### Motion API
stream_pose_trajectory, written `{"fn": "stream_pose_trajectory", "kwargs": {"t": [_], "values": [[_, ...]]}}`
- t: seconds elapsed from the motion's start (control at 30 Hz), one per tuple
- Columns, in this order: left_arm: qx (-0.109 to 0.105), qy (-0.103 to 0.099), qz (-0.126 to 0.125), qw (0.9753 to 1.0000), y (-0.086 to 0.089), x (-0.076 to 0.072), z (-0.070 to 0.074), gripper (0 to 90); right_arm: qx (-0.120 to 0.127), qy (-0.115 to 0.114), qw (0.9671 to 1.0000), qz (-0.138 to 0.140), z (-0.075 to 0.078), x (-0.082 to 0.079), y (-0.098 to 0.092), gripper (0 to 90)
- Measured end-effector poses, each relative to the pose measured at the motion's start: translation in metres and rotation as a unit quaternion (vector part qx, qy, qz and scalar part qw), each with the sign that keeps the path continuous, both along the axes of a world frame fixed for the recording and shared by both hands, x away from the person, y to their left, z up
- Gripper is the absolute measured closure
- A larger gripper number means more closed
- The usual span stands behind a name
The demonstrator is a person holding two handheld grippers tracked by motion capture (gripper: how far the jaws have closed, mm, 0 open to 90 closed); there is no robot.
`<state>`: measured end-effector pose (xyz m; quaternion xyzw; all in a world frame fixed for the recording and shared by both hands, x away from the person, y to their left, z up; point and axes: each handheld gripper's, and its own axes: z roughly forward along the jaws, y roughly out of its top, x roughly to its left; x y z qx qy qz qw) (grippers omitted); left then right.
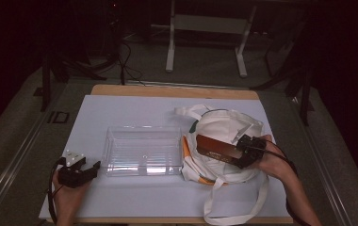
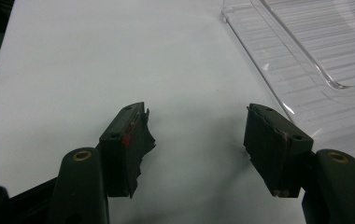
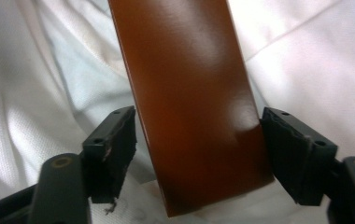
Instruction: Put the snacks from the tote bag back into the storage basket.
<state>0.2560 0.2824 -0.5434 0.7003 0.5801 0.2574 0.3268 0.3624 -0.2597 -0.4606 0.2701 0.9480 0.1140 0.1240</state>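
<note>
A glossy brown box [image 1: 217, 148] hangs slightly tilted over a white tote bag [image 1: 222, 123] on the right of the table. My right gripper [image 1: 240, 153] is shut on the box's right end. In the right gripper view the brown box [image 3: 189, 93] runs up between the two jaws, both pads pressing its sides, with my right gripper [image 3: 198, 117] over white bag cloth [image 3: 49, 70]. My left gripper [image 1: 88, 165] rests open on the white mat [image 1: 120, 108], left of a clear plastic tray [image 1: 142, 128]. Nothing sits between the jaws of my left gripper [image 2: 196, 116].
The clear tray [image 2: 306, 46] lies just right of the left gripper's jaws and holds nothing. Bag straps [image 1: 236, 207] trail toward the table's front edge. A strip of wooden table edge [image 1: 174, 91] shows at the back, with a white-legged stand [image 1: 170, 52] on the floor beyond.
</note>
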Motion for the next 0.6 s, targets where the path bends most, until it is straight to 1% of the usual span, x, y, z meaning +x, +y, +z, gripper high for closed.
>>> {"fn": "stream_pose_trajectory", "kwargs": {"t": [0.13,0.23,0.3,0.37,0.53,0.6], "values": [[0.0,0.0,0.0,1.0,0.0002,-0.0001,0.0001,39.2,-0.017,0.007,0.9998,0.009,-0.0012,0.0007,0.0033,32.4],[0.0,0.001,0.0,1.0,0.0001,0.0001,0.0,39.2,-0.019,0.017,0.9995,0.018,-0.0003,0.0003,0.0047,36.6],[0.0,0.002,-0.001,1.0,0.0001,0.0002,0.0,39.2,-0.013,0.027,0.9993,0.023,0.0008,-0.0003,0.0057,39.2],[0.0,0.002,-0.001,1.0,0.0001,0.0002,0.0,39.2,-0.009,0.036,0.999,0.025,0.002,-0.0003,0.0068,39.7],[0.0,0.002,-0.001,1.0,0.0002,0.0002,0.0,39.2,-0.017,0.052,0.9983,0.022,0.0011,0.0048,0.0088,37.9],[0.001,0.003,-0.002,1.0,0.0004,0.0002,0.0001,39.2,-0.025,0.06,0.9976,0.025,-0.0017,0.0073,0.0107,37.5]]}}
